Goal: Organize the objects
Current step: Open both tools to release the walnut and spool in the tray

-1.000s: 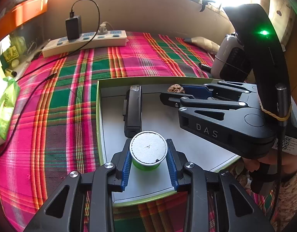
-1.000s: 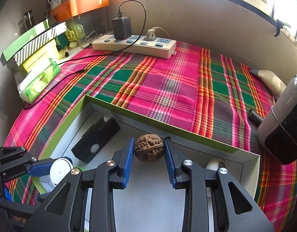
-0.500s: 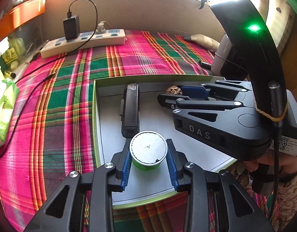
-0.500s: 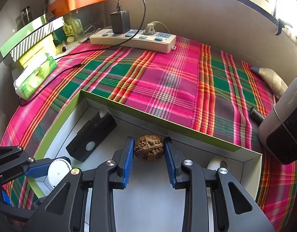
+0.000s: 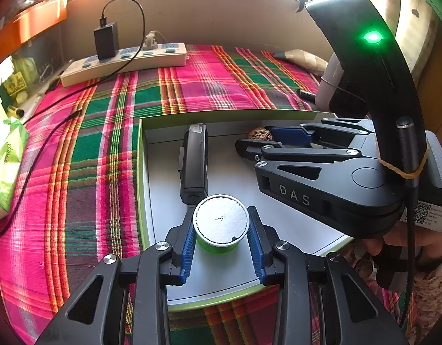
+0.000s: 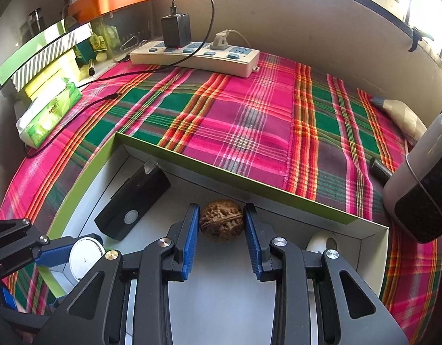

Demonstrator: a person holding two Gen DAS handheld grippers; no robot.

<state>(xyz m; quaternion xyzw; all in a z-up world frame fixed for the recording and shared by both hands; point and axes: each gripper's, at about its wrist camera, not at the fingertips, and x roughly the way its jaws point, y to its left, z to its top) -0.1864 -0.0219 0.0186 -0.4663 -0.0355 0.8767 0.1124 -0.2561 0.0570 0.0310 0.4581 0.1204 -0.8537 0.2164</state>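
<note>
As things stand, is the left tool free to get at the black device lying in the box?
Probably not yet. The left tool is clamped on the green cup, which sits directly in front of the black device. Its jaws are occupied; the cup must be released first.

In the box (image 5: pixel 143 172): cup (image 5: pixel 220 224) before remote (image 5: pixel 194 164), walnut (image 6: pixel 222 220) right.
</note>
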